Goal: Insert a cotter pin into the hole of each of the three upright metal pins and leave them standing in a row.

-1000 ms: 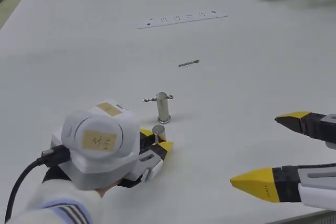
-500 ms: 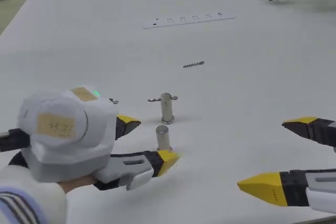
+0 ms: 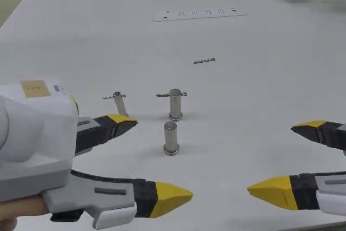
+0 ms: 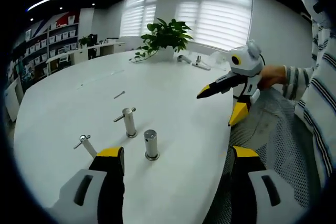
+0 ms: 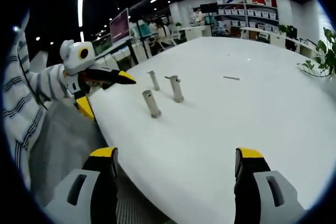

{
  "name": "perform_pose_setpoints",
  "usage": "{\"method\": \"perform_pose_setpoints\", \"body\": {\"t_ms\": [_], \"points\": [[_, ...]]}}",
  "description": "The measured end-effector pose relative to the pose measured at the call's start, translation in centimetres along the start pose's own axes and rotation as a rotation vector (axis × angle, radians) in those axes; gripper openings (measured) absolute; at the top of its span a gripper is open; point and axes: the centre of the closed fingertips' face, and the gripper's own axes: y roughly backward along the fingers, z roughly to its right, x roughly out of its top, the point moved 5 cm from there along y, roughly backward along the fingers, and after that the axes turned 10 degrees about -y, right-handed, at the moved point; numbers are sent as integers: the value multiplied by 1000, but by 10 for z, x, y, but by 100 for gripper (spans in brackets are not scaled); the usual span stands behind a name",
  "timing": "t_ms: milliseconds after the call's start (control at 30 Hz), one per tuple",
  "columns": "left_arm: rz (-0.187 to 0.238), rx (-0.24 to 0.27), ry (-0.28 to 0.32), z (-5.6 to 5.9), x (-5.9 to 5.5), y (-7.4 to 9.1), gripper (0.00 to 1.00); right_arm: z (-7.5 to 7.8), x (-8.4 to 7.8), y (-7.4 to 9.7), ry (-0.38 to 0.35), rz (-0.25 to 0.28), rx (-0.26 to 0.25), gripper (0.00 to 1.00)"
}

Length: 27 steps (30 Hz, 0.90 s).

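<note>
Yellow-tipped and gaping wide, holding nothing: left gripper (image 3: pixel 158 158) near the bare metal pin (image 3: pixel 170 138), right gripper (image 3: pixel 273 159) well apart.

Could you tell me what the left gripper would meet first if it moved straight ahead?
Probably the bare metal pin, just ahead of the left gripper; depth is hard to judge.
</note>
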Motion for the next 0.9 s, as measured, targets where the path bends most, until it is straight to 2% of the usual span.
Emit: {"method": "perform_pose_setpoints", "body": {"t_ms": [100,167,233,300,567,733,800,833,900], "points": [[-9,4,21,1,0,5,86,5,3,1,11,-13,-3,93],[-6,4,27,1,-2,8,94,7,5,1,23,-22,-4,93],[3,-9,62,2,-4,9,98,11,9,0,49,-44,-6,93],[-10,0,84,1,-8,11,99,15,11,0,71,-63,-11,93],[-6,39,136,-6,-19,23,99,32,31,-3,168,-132,-13,93],[1,51,157,-7,-23,29,96,48,57,-7,257,-186,-11,89],[6,65,155,-8,-24,31,95,53,71,-10,294,-171,-1,87],[6,72,150,-9,-24,32,95,55,76,-12,291,-167,4,86],[6,75,151,-10,-25,33,95,60,88,-18,309,-183,22,85]]}}
